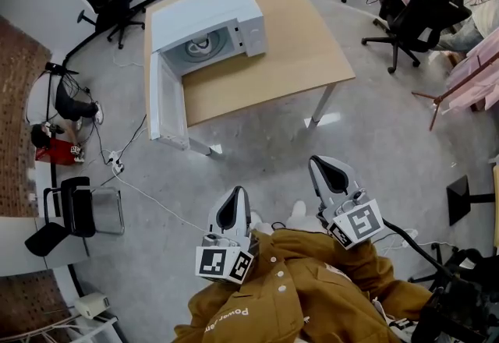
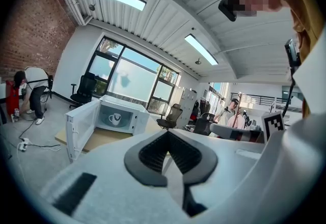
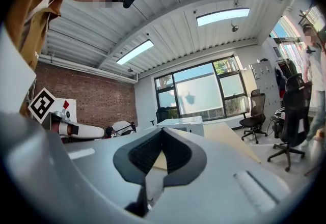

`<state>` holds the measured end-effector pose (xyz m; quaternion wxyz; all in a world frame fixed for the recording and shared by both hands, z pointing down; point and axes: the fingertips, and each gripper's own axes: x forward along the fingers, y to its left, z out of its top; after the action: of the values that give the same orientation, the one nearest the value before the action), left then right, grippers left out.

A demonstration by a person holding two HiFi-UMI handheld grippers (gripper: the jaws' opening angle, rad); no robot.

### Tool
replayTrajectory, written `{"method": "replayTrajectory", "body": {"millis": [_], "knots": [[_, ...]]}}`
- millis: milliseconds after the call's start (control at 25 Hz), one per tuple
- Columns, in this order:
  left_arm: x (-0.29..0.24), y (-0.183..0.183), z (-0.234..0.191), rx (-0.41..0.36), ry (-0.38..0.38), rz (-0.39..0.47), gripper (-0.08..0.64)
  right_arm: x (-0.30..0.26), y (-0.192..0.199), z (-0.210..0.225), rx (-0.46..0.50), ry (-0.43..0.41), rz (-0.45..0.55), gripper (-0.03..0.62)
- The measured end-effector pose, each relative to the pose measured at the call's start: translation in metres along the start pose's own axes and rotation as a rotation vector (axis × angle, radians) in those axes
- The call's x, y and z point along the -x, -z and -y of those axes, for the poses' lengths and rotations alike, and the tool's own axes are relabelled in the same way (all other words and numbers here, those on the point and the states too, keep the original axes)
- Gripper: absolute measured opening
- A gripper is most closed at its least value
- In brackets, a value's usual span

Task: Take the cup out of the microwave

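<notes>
Close to the person's chest, the left gripper (image 1: 235,195) and the right gripper (image 1: 326,165) are both clenched and empty, well apart from the table (image 1: 312,53). Farther off on it, the microwave (image 1: 243,14) stands with its door (image 1: 165,104) open and the white cup (image 1: 201,45) inside.

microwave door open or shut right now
Open: the microwave door stands swung out at the left of the microwave, and the white cup shows inside the uncovered cavity.
</notes>
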<state>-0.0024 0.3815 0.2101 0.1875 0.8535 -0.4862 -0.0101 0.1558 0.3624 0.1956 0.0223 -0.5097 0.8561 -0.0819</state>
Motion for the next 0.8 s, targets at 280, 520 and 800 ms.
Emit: {"method": "replayTrajectory", "body": {"millis": [280, 520, 800], "knots": [[-0.024, 0.013, 0.022, -0.003, -0.034, -0.011, 0.003, 0.013, 0.008, 0.040, -0.011, -0.027, -0.003, 0.005], [-0.034, 0.026, 0.027, 0.006, -0.089, -0.023, 0.003, 0.011, 0.019, 0.057, -0.034, -0.083, -0.030, 0.006], [-0.063, 0.012, -0.005, 0.027, -0.124, -0.013, 0.003, -0.041, 0.021, 0.065, -0.037, -0.131, -0.057, 0.006]]}}
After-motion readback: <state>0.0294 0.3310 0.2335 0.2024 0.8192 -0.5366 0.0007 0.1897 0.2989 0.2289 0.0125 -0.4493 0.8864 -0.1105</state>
